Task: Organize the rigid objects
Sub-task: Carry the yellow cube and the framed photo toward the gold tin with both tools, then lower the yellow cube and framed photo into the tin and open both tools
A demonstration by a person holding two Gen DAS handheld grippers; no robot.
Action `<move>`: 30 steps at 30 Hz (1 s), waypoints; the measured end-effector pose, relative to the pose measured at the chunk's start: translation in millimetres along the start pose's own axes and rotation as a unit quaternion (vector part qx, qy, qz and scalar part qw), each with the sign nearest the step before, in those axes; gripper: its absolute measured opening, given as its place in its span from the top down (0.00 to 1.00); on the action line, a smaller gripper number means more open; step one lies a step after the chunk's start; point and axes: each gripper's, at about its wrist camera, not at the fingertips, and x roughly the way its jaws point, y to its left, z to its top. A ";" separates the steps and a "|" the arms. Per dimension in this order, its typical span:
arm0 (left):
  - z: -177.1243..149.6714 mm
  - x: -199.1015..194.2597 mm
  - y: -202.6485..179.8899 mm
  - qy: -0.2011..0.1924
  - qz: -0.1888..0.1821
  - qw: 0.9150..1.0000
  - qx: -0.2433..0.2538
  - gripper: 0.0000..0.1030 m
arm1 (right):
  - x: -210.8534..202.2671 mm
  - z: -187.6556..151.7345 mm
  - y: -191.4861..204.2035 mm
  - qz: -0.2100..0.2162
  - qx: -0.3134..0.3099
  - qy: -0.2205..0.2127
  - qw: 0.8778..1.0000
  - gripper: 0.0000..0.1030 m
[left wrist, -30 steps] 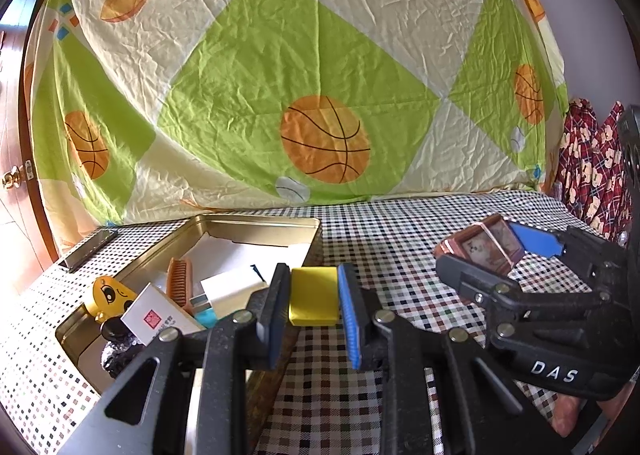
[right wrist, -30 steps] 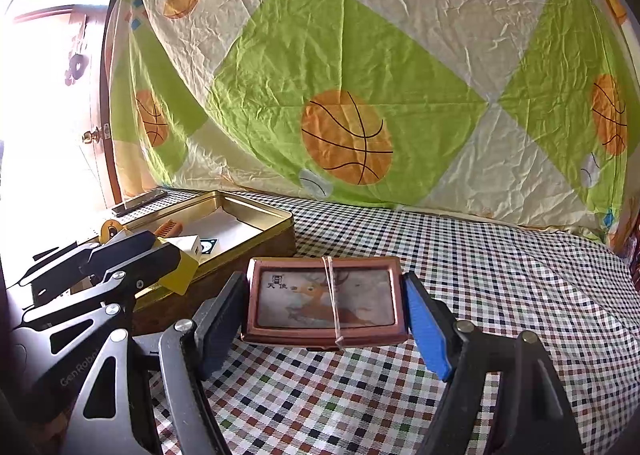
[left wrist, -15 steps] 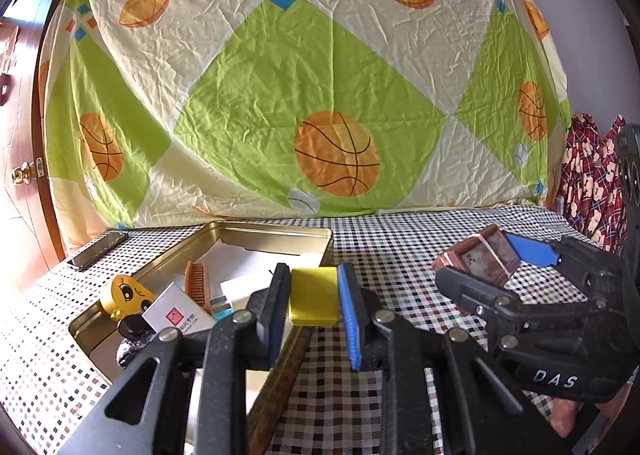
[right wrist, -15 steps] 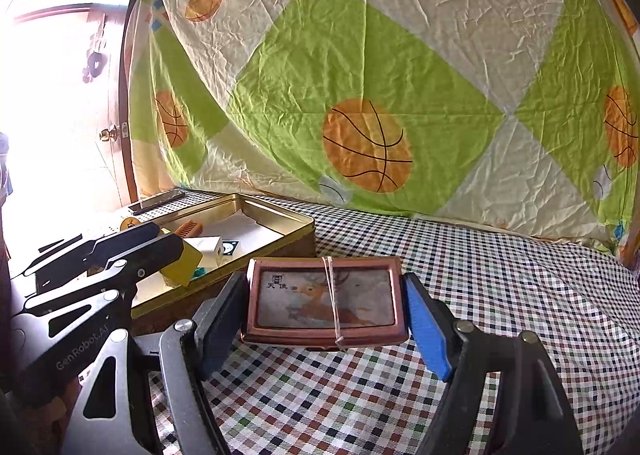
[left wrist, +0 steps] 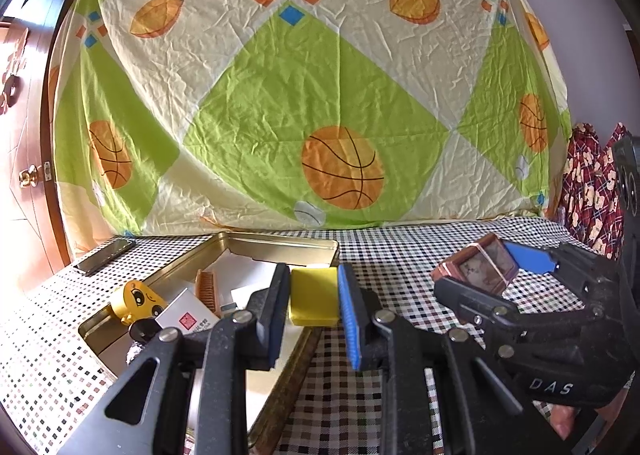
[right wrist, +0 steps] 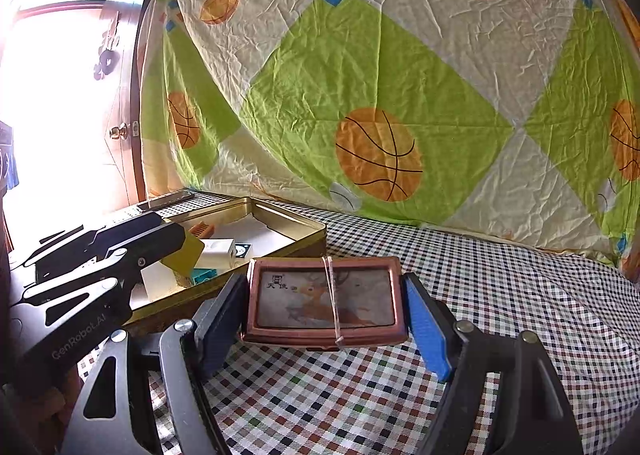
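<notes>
Checkered tablecloth [right wrist: 500,295] under both tools. Left gripper [left wrist: 314,297] nearly closed on yellow block [left wrist: 314,295] above gold tin [left wrist: 280,245]; right gripper [right wrist: 324,299], wide, clamps brown case [right wrist: 324,297] right of it. I'd lower gently, release inside.

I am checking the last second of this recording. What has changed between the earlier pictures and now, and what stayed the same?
Both views tilted slightly: the backdrop sheet sits lower in the pictures and the gold tin has shifted in both views. Nothing was taken or let go. The left tongs remain shut on the yellow block by the tin, and the right tongs keep the brown case above the checkered cloth.
</notes>
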 end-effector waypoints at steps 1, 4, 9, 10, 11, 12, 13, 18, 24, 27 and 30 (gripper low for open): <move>0.3 -0.6 0.8 -0.002 0.001 1.000 -0.001 0.77 | -0.3 0.1 -0.3 0.001 0.001 0.000 1.000 0.24; 0.4 -4.3 2.6 -0.009 0.009 1.000 -0.002 0.77 | -1.4 -0.1 -0.6 0.004 0.004 -0.002 1.000 0.24; 1.0 -12.1 7.5 -0.027 0.015 1.000 0.001 0.77 | 0.8 0.1 -0.6 0.008 0.005 -0.003 1.000 0.24; 1.1 -12.2 8.8 -0.027 0.014 1.000 0.001 0.77 | 0.9 0.2 -0.2 0.007 0.005 -0.003 1.000 0.24; 1.3 -12.1 10.4 -0.027 0.013 1.000 -0.001 0.77 | 1.0 0.3 0.0 0.006 0.005 -0.003 1.000 0.24; 1.7 -12.1 12.0 -0.027 0.013 1.000 -0.003 0.77 | 0.9 0.5 0.5 0.006 0.004 -0.004 1.000 0.24; 2.0 -12.1 13.7 -0.027 0.013 1.000 -0.005 0.77 | 0.7 0.4 0.7 0.006 0.003 -0.005 1.000 0.24; 2.6 -15.6 22.5 -0.032 0.015 0.999 -0.012 0.77 | 1.2 0.8 4.2 0.012 0.002 -0.005 1.000 0.24; 3.5 -19.1 39.9 -0.030 0.023 0.999 -0.021 0.77 | 7.2 2.1 6.4 0.024 0.007 0.005 1.000 0.24; 4.7 -20.1 53.7 -0.025 0.029 0.999 -0.026 0.77 | 13.6 4.3 8.6 0.030 0.011 0.015 0.999 0.24; 6.6 -18.0 70.5 -0.014 0.037 0.999 -0.033 0.77 | 19.2 10.6 15.0 0.041 0.016 0.021 0.999 0.24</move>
